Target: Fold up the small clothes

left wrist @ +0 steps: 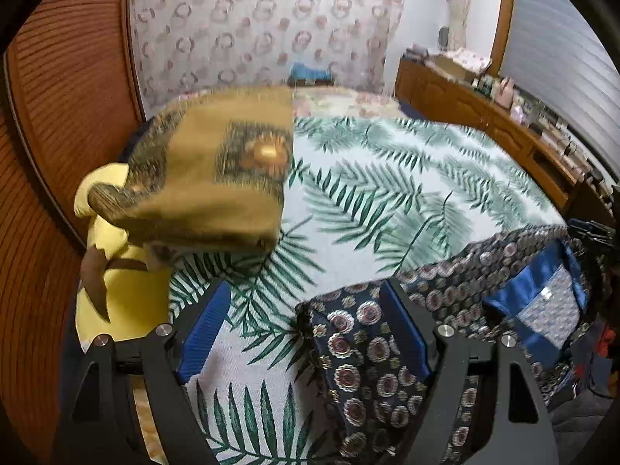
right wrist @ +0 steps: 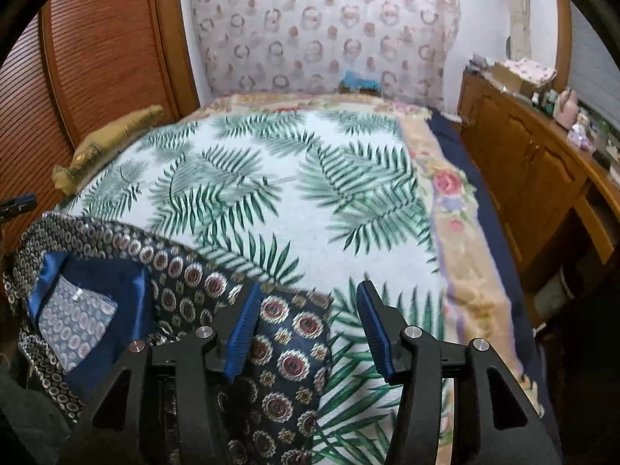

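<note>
A navy garment with round medallion print and a blue lining (left wrist: 360,352) (right wrist: 182,275) lies crumpled on the near part of the bed. My left gripper (left wrist: 305,286) hangs open over its left edge: the right finger is above the fabric and the left finger above bare bedspread. My right gripper (right wrist: 309,288) is open over the garment's right edge. A fold of the fabric lies between its blue pads (right wrist: 242,329), and the right pad stands clear of it. Neither gripper holds anything.
A white bedspread with green palm leaves (left wrist: 387,178) (right wrist: 290,178) covers the bed. A folded golden cloth (left wrist: 209,178) (right wrist: 112,135) rests on a yellow garment (left wrist: 124,294) at the left edge. A wooden dresser with clutter (right wrist: 523,162) runs along the right, and a slatted wooden door (right wrist: 97,58) along the left.
</note>
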`<state>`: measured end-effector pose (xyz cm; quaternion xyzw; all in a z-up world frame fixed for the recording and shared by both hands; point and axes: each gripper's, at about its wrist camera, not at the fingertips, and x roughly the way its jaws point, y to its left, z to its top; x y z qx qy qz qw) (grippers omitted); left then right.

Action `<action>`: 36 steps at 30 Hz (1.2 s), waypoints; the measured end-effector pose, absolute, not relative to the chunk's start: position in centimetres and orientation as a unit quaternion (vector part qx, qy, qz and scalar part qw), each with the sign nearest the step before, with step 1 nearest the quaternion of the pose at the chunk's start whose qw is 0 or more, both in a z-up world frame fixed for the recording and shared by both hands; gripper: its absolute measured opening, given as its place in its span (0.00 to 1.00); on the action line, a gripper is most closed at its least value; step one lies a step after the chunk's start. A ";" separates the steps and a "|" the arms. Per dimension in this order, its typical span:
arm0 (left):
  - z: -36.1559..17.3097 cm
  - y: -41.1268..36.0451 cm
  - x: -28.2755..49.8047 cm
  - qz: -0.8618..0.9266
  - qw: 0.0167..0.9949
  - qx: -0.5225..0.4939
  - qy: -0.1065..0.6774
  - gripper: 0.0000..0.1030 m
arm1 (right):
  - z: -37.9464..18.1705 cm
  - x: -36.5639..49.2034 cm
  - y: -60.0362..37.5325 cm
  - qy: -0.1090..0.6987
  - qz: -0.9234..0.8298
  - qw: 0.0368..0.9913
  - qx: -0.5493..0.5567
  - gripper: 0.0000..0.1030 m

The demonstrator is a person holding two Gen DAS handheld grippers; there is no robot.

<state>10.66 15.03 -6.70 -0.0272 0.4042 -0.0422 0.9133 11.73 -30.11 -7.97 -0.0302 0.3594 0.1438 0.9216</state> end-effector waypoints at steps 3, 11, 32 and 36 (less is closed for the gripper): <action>-8.2 15.1 11.0 -0.044 0.905 -0.034 0.422 0.77 | -8.9 12.1 -29.9 0.370 0.153 0.916 -0.027 0.52; -10.7 14.6 10.8 -0.062 0.890 -0.046 0.450 0.62 | -10.3 12.9 -29.6 0.389 0.153 0.908 -0.036 0.54; -2.7 11.1 4.4 -0.099 0.942 -0.036 0.320 0.05 | -6.9 7.7 -29.2 0.297 0.207 0.931 -0.039 0.07; 0.5 10.5 2.2 -0.098 0.957 -0.030 0.272 0.05 | -4.0 4.6 -29.9 0.246 0.202 0.947 -0.039 0.07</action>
